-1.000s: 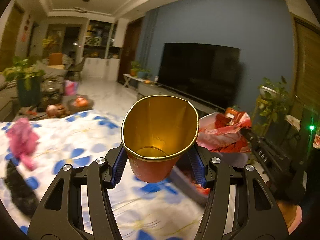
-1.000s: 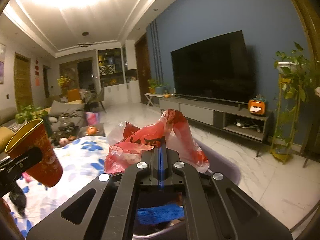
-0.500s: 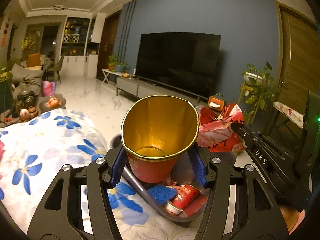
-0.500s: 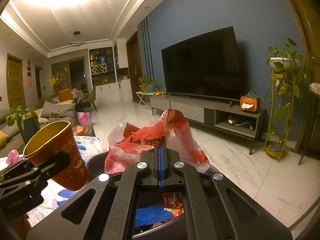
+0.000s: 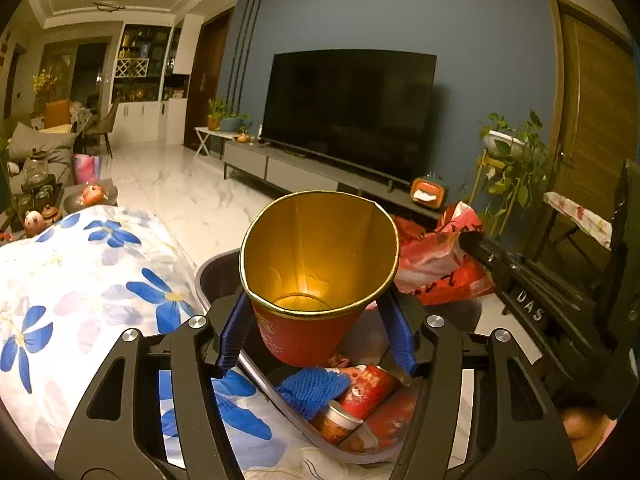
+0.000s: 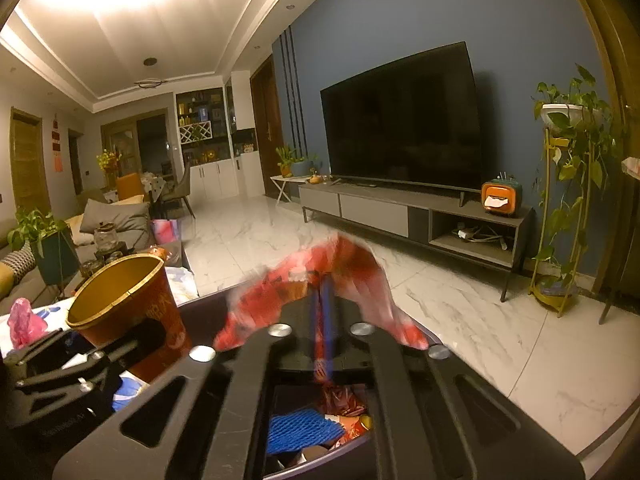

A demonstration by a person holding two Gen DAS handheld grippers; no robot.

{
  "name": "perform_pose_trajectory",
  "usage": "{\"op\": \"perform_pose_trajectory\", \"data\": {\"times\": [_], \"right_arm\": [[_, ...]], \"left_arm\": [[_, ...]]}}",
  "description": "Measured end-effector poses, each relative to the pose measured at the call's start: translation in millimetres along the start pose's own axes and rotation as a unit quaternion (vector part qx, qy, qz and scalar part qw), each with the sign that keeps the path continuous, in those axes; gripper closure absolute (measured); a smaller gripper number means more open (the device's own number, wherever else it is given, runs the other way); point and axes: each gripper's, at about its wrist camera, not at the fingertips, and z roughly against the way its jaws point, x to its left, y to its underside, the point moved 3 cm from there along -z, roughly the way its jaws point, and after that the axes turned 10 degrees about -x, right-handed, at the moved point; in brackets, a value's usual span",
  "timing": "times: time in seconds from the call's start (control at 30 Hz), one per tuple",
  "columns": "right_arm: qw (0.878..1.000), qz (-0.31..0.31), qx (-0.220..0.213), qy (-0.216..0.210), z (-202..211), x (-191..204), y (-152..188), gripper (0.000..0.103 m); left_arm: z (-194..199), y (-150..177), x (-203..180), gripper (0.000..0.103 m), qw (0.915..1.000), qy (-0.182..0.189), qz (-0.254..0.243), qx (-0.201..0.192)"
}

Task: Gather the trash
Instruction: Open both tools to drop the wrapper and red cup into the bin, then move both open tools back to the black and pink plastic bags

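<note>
With my left gripper (image 5: 316, 334) clamped on the cup (image 5: 316, 272) over the bin (image 5: 212, 276) and the right (image 6: 325, 320) pinching the wrapper (image 6: 344, 272) (blurry), I'd worry either drops outside the rim.

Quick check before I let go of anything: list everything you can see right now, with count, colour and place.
paper cup: 1, red with gold inside, held upright over the bin
plastic bag: 1, red, pinched above the bin's far side
trash bin: 1, dark grey, beside the table edge
mesh sleeve: 1, blue, inside the bin
red wrappers and cups: several, in the bin
tablecloth: 1, white with blue flowers, left of the bin
pink scrap: 1, on the tablecloth
TV: 1, black, on the blue wall
left gripper: black, blue pads, on the cup
right gripper: black, on the bag
</note>
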Motion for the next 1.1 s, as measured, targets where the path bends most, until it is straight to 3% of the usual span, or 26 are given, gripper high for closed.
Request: {"op": "perform_pose_trajectory", "data": {"times": [0.07, 0.13, 0.3, 0.4, 0.6, 0.87, 1.1], "right_arm": [[1.0, 0.001, -0.005, 0.003, 2.0, 1.3, 0.9, 0.064], [1.0, -0.003, -0.011, 0.005, 3.7, -0.7, 0.2, 0.056], [1.0, -0.014, -0.015, 0.014, 7.5, -8.0, -2.3, 0.052], [0.999, -0.011, -0.021, 0.022, 12.1, -8.7, -4.4, 0.049], [0.999, -0.007, -0.03, 0.029, 22.4, -7.1, -8.0, 0.045], [0.999, -0.001, -0.036, 0.018, 39.6, 4.7, -8.5, 0.034], [0.999, 0.016, -0.033, -0.019, 56.8, 44.1, -5.0, 0.029]], "left_arm": [[-2.4, 3.0, 0.3, 0.044, 1.0, 0.003, 0.001, 0.004], [-5.3, 6.4, -0.3, 0.044, 0.9999, 0.005, -0.002, 0.01], [-11.2, 12.3, -1.1, 0.042, 0.9997, 0.008, -0.001, 0.022], [-10.0, 14.8, -0.9, 0.028, 0.9997, 0.004, -0.008, 0.021], [2.6, 9.1, 5.5, 0.017, 0.9999, -0.011, 0.007, 0.01], [61.1, 2.7, 36.5, 0.012, 0.9952, -0.092, 0.018, -0.027], [138.1, 2.9, 82.2, 0.012, 0.9792, -0.196, 0.004, -0.051]]}}
